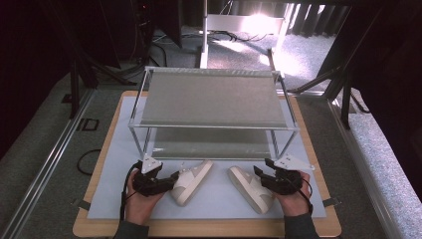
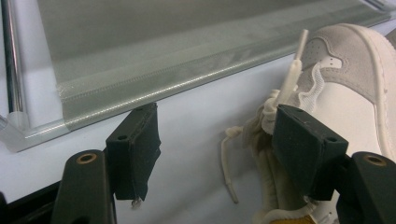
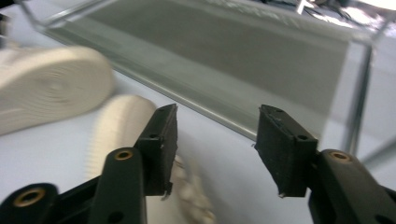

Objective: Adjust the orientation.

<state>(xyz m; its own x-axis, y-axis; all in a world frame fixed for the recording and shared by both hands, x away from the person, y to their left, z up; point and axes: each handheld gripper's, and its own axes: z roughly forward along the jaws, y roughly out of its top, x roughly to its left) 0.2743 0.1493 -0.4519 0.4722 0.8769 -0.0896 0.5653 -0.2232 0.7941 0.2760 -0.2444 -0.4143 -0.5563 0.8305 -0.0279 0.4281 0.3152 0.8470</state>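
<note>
L gripper (image 2: 215,140): fingers (image 2: 133,149) part open, gap between them bare mat; one finger lies against the laces (image 2: 261,121) of the L shoe (image 2: 345,93), no squeeze seen, nothing held. High view: L gripper (image 1: 166,183) at heel end of L shoe (image 1: 191,181), contact point hidden by the gripper body. Tips of fingers cut off by the frame bottom in left gripper view.

R gripper (image 3: 215,149): fingers (image 3: 161,144) part open, nothing between them. R shoe (image 3: 116,135) sits just outside one finger, blurred; whether it touches the finger, can't tell. Farther off, ribbed sole of the other shoe (image 3: 51,88), also blurred, cut off at frame edge. High view: R gripper (image 1: 263,177) at heel end of R shoe (image 1: 249,186), the person's hand covering part of it.

Shoes: pale cream, both on the white mat (image 1: 219,204), toes turned toward each other, apart, near front edge of the surface (image 1: 209,229).

Beyond: shelf rack (image 1: 214,99), metal frame, two grey tiers; lower tier mostly hidden under the upper. Rack stands behind the shoes, not touching them.

Room past the surface dark, detail hard to make out.
</note>
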